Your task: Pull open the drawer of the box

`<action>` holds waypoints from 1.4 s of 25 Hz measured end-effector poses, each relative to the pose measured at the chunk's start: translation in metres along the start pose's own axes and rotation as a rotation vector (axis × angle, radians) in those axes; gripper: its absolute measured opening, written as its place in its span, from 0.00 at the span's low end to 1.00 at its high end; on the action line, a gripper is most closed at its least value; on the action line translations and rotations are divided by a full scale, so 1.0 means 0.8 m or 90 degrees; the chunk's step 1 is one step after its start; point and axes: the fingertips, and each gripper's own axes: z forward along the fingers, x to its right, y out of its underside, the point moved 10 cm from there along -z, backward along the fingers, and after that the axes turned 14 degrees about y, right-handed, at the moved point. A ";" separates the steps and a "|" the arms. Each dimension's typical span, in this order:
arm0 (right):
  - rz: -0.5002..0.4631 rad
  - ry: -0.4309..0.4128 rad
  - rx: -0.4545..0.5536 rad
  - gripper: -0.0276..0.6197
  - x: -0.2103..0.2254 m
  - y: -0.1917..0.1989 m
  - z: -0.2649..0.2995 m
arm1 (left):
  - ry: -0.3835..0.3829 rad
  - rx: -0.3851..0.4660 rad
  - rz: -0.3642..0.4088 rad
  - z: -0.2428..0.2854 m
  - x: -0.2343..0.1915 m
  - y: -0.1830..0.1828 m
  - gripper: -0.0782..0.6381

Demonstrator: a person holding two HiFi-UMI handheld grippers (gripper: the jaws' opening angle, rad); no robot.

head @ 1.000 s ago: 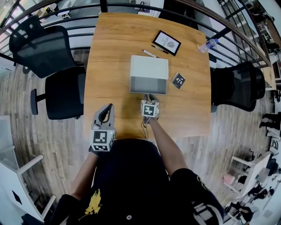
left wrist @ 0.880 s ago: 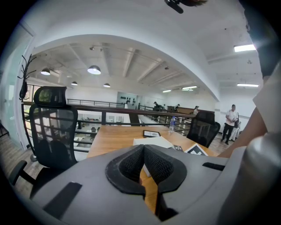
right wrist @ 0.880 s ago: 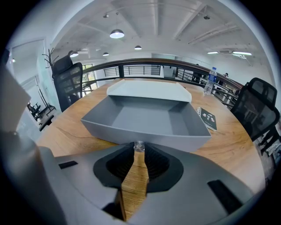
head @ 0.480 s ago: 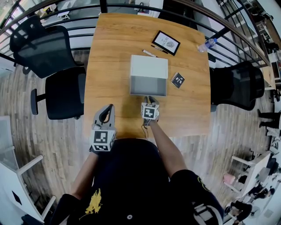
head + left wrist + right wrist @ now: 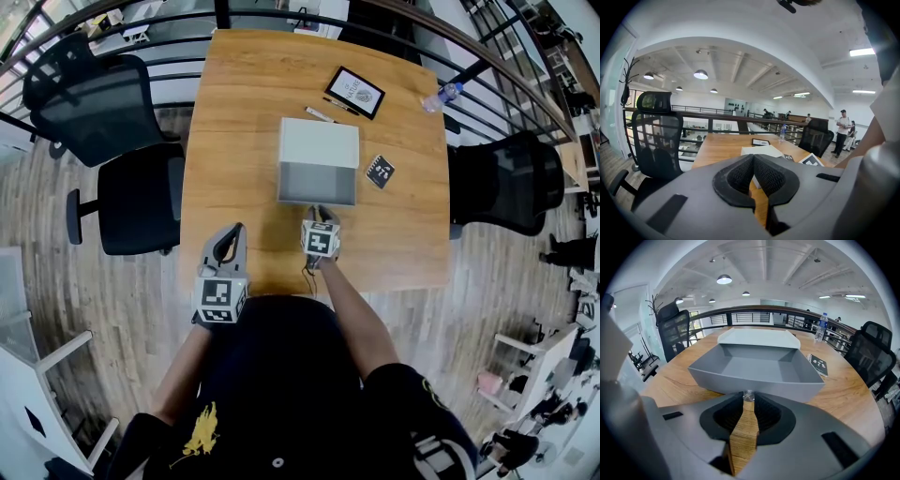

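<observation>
Fingers (image 5: 729,414) of right gripper (image 5: 748,400) pinch drawer (image 5: 754,369) knob (image 5: 748,395); black card (image 5: 818,364), pen (image 5: 320,114) lie beside box (image 5: 319,142)

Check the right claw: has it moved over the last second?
Yes, slightly: right claw, shut on the drawer knob, drew back toward the table's near edge.

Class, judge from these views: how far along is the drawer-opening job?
Done: the drawer stands well out of the box, its inside showing. In hand: the right gripper clamps its knob. Remaining: perhaps only letting go; the left gripper hangs shut, idle.
</observation>
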 end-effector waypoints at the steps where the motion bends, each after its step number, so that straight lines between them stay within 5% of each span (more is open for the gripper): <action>1: 0.000 -0.001 0.000 0.15 0.000 0.001 0.001 | 0.000 0.000 0.000 0.000 0.000 0.001 0.13; 35: 0.018 -0.020 -0.021 0.15 0.005 0.015 0.013 | -0.003 -0.009 -0.002 0.005 0.002 0.004 0.13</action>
